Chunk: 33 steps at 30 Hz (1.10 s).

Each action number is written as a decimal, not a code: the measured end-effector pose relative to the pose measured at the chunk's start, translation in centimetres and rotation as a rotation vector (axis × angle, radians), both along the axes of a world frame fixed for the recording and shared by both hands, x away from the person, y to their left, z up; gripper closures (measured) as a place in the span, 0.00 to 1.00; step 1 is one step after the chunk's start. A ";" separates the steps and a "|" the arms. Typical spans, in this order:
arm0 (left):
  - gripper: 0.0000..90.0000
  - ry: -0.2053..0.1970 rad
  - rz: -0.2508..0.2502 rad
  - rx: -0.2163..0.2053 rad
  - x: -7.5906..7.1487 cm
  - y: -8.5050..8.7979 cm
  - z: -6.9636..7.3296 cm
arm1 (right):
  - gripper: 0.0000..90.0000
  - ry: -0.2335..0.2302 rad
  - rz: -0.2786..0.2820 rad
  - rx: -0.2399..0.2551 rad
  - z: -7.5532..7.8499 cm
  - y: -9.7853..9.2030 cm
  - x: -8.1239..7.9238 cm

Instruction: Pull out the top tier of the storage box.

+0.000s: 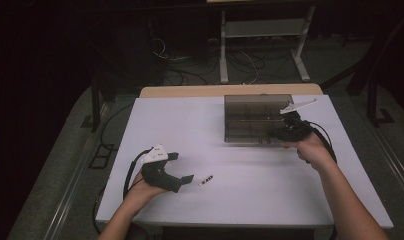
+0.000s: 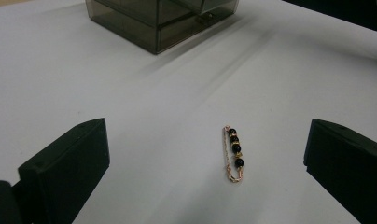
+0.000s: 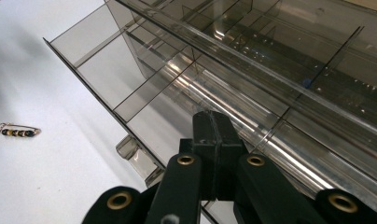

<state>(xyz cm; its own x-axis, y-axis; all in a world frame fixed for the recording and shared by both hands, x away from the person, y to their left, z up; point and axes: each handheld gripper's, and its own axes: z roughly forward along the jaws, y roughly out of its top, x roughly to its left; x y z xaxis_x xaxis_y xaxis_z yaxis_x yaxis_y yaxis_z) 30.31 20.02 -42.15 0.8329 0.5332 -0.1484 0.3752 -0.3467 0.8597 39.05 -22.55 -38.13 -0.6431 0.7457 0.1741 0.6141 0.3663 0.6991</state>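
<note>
Left gripper view: pin [image 2: 233, 154] flat on white table [image 2: 130, 93], between wide-apart jaws, nearer right one, touching neither. Slim gold safety-pin frame, row of dark round beads with small gold spacers, long axis running 12 to 6. Left gripper [image 1: 182, 167] released, pin [image 1: 205, 180] just beside at 3 o'clock. Right gripper [image 3: 214, 126] clenched, empty, tips at open smoky box [image 3: 144, 84]; whether touching, cannot tell. Box [image 1: 250, 120] well apart from pin, at 1 o'clock.
</note>
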 end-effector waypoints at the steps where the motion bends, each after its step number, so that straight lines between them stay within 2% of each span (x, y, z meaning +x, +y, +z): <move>1: 0.00 0.000 0.000 0.001 0.0 0.0 0.0 | 0.99 0.003 0.001 0.001 0.0 0.0 0.0; 33: 0.00 -0.003 0.000 -0.002 0.0 0.0 0.1 | 0.99 0.009 0.019 0.006 -0.2 -0.1 -1.0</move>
<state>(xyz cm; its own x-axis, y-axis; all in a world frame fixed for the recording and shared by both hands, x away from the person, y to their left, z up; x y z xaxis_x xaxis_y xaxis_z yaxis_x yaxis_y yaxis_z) 30.30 20.03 -42.07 0.8336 0.5325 -0.1472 0.3725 -0.3449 0.8616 38.08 -22.62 -38.34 -0.6553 0.7325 0.1845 0.6136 0.3736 0.6957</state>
